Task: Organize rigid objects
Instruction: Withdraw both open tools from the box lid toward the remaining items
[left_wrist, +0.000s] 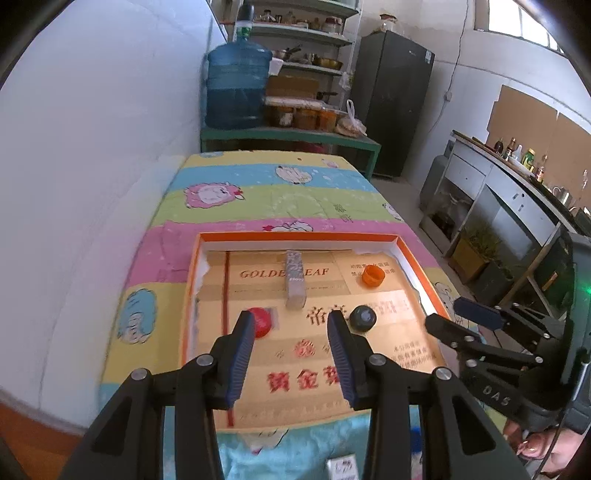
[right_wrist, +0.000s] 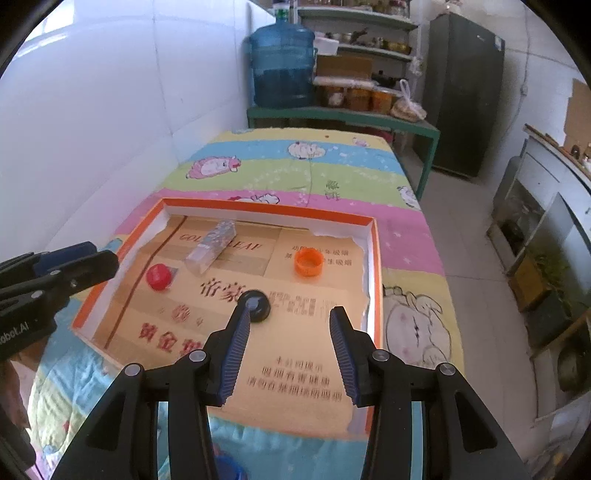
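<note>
Tray: a shallow orange-rimmed box (left_wrist: 402, 242), lined with tan printed cardboard, lies on the striped cartoon cloth (left_wrist: 258, 195) covering your desk, and holds all four pieces.
Clear case: a long transparent block (left_wrist: 294, 282) lies flat near the tray's far wall, over the lettering on the lining.
Red cap: a red bottle cap (right_wrist: 159, 277) sits toward the tray's left side, apart from the clear case.
Orange cap: an orange cap (right_wrist: 308, 261) rests open side up in the far right part of the tray.
Black cap: a dark round cap (right_wrist: 255, 301) sits near the middle of the tray, well apart from the orange one.
Your left tongs: the left tongs (left_wrist: 291, 319) hang above the tray's near half, jaws parted and nothing between them.
Your right tongs: the right tongs (right_wrist: 290, 314) hang over the tray's near right part, jaws apart and empty; in the right wrist view the left finger tip overlaps the black cap, and contact cannot be told.
Beyond the desk: a blue water jug (left_wrist: 238, 85) stands on a green bench against the white wall, beside loaded shelves and a dark refrigerator (right_wrist: 461, 92).
</note>
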